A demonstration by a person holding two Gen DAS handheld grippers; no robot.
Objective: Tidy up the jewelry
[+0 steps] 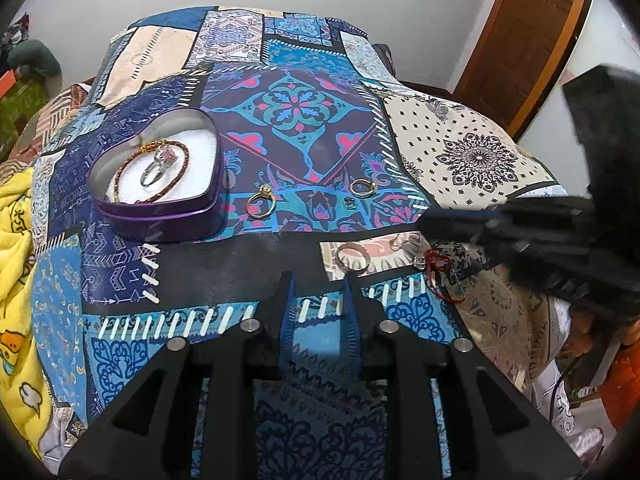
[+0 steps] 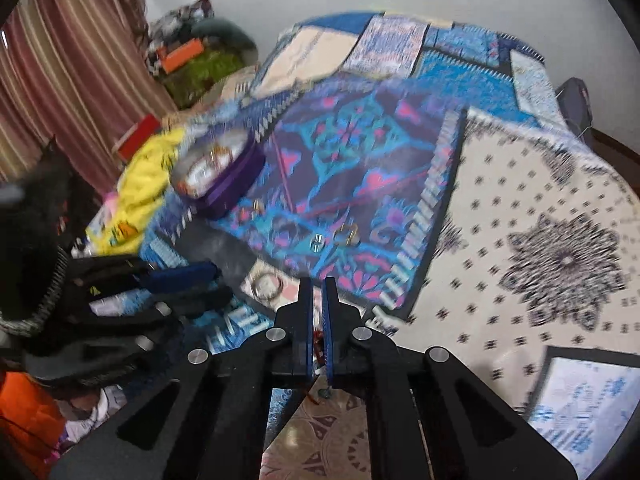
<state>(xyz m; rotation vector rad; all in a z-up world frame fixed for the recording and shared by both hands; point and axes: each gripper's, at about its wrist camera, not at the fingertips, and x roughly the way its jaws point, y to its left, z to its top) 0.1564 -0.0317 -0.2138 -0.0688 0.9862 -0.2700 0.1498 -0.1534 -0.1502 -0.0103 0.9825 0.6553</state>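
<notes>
A purple heart-shaped tin [image 1: 160,204] sits on the patchwork cloth [image 1: 296,112] at the left; it holds a brown cord bracelet [image 1: 176,152] and a silver stone ring [image 1: 154,172]. Loose rings lie on the cloth: a gold ring [image 1: 261,202], another gold ring [image 1: 363,188], a small silver piece [image 1: 349,202] and a silver ring [image 1: 353,257]. My left gripper [image 1: 318,280] is open and empty, just short of the silver ring. My right gripper [image 2: 318,286] is shut on a red bead bracelet [image 2: 318,346], which also shows in the left wrist view [image 1: 436,276]. The tin [image 2: 220,176] shows blurred in the right wrist view.
A yellow blanket [image 1: 16,240] lies past the cloth's left edge. A wooden door [image 1: 524,36] stands at the back right. Curtains [image 2: 72,68] and piled clutter [image 2: 192,56] are at the far left in the right wrist view.
</notes>
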